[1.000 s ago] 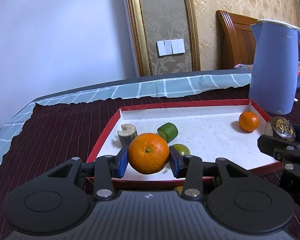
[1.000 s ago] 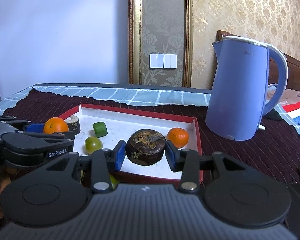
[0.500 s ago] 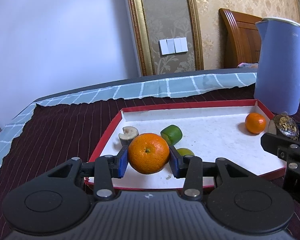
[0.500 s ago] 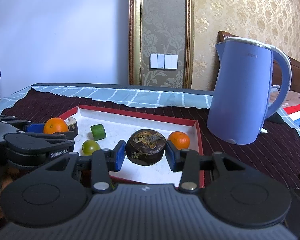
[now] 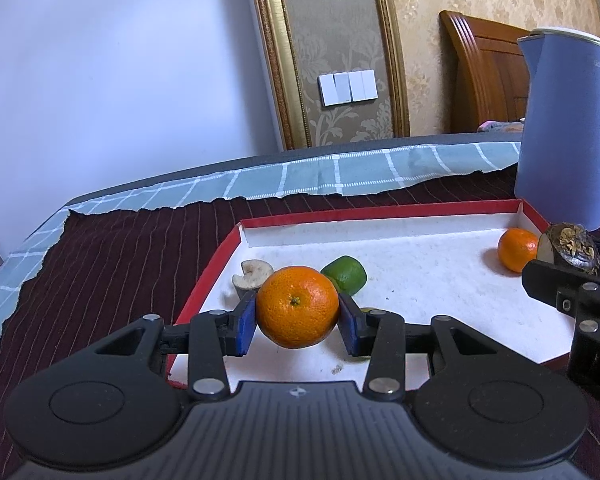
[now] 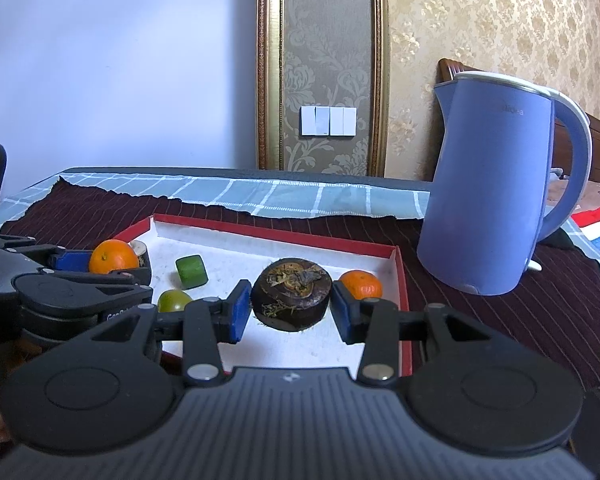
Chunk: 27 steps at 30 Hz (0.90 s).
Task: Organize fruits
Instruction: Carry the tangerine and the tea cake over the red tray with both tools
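My left gripper [image 5: 298,312] is shut on a large orange [image 5: 298,307] and holds it over the near left part of a red-rimmed white tray [image 5: 380,214]. My right gripper [image 6: 291,303] is shut on a dark brown round fruit [image 6: 291,299] over the tray's near right part [image 6: 404,280]. In the tray lie a small orange [image 5: 517,249], a green cylinder-shaped piece [image 5: 345,274], a pale cut piece [image 5: 252,274] and a round green fruit [image 6: 174,300].
A tall blue electric kettle [image 6: 496,192] stands on the striped maroon cloth [image 5: 100,264] just right of the tray. A blue checked cloth [image 5: 340,176] runs along the table's far edge, with a wall behind.
Both grippers have moved forward over the tray with their fruits still held. The tray and kettle look nearer and lower in both views.
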Tool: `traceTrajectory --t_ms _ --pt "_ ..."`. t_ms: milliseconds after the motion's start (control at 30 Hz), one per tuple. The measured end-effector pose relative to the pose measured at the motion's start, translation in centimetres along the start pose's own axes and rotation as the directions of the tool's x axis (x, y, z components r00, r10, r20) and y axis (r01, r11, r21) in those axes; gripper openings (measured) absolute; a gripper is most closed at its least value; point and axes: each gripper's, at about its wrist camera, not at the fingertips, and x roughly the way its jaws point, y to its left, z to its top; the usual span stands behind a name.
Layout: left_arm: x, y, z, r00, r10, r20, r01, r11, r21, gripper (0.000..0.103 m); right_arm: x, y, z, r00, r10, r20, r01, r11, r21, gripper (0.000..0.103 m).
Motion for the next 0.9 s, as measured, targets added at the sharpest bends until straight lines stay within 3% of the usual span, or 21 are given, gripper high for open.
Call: traceTrajectory --t_ms 900 --pt "3.4 -0.3 1.0 1.000 0.017 0.012 -0.017 1.000 -0.020 0.041 4.8 -0.8 1.1 1.000 0.003 -0.003 -0.003 1.000 0.021 0.040"
